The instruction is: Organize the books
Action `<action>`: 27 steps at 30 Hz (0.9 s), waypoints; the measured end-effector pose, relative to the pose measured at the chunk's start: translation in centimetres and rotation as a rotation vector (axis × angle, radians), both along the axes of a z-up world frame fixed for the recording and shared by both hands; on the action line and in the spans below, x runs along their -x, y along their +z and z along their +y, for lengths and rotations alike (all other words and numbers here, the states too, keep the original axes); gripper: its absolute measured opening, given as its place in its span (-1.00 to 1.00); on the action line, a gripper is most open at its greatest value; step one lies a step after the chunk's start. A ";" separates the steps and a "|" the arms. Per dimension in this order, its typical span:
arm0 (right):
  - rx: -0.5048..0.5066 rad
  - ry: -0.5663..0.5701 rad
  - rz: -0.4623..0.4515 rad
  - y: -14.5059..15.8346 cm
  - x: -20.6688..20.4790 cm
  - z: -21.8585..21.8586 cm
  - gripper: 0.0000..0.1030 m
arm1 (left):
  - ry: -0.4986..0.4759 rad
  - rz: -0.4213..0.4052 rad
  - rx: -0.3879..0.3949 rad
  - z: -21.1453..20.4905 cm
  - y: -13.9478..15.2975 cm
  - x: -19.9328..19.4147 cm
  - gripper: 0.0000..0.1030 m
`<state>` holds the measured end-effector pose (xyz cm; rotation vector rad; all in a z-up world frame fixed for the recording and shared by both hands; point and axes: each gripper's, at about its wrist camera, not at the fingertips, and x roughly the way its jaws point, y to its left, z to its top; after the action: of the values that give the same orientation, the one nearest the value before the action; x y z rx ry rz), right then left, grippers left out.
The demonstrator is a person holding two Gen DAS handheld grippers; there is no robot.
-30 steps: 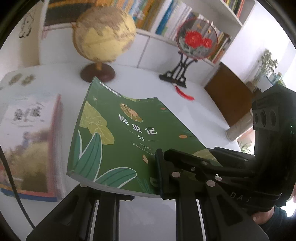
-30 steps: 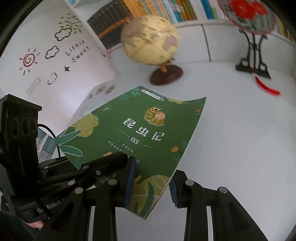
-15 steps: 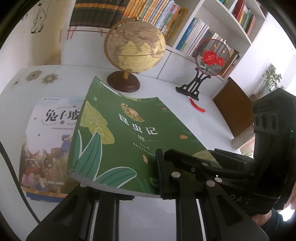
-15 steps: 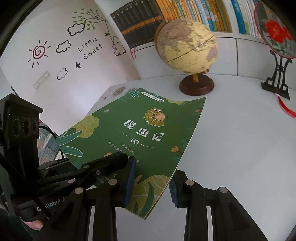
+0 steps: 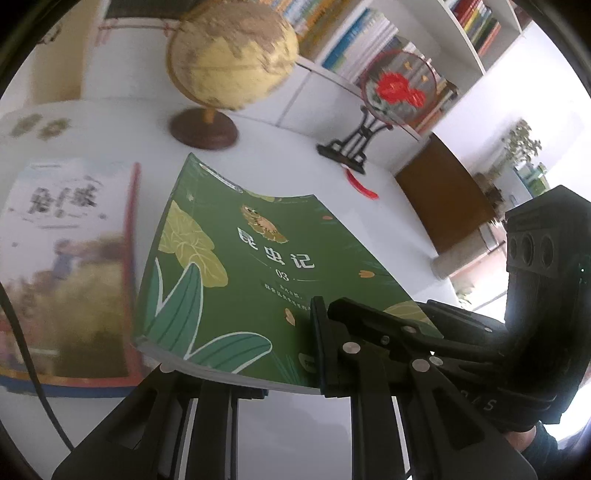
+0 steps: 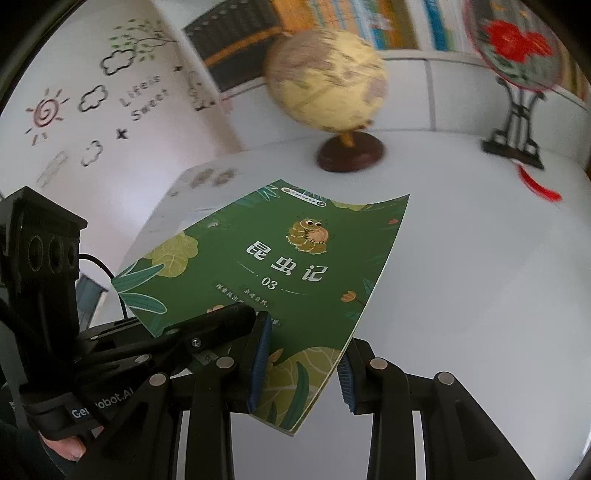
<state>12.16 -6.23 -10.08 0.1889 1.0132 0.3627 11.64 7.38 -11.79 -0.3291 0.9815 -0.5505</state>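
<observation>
In the left wrist view, a stack of books (image 5: 66,266) lay blurred at the left edge of the white tabletop (image 5: 295,170), its top cover pale with a red spine. Just right of it, in the middle of the frame, the green book (image 5: 236,269) was held tilted above the tabletop. The left tongs (image 5: 280,373) were pressed together on its lower edge, one finger over the cover and one beneath. A globe (image 5: 229,55) stood at the upper middle, and a round fan on a black stand (image 5: 391,92) at the upper right, before the bookshelves (image 5: 369,33).

In the right wrist view, the left tongs (image 6: 236,325) showed at lower left, gripping the book's near edge. The right tongs (image 6: 299,373) pinched the lower corner of the green book (image 6: 280,258) at bottom centre.
</observation>
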 end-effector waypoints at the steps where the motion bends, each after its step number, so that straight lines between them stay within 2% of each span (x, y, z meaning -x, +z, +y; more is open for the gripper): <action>1: 0.008 -0.015 0.006 -0.1 0.2 -0.5 -0.38 | -0.007 0.004 0.005 -0.3 0.0 0.0 -0.71; 10: 0.016 -0.074 0.004 0.3 1.5 -2.1 -0.38 | -0.043 0.019 0.020 -1.2 -0.1 -0.1 -0.71; 15: 0.009 -0.098 0.014 0.3 2.5 -2.4 -0.38 | -0.062 0.010 0.003 -1.4 0.1 0.7 -0.71; 19: -0.018 -0.102 0.024 0.3 2.9 -2.1 -0.38 | -0.043 0.007 0.008 -0.1 0.2 1.2 -0.71; 27: 0.009 -0.077 0.017 0.1 3.0 1.1 -0.38 | 0.005 0.029 0.054 2.8 -0.8 1.7 -0.71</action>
<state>9.13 -5.10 -9.99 0.2228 1.0207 0.2871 9.93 10.21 -12.61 -0.3883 0.9951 -0.5700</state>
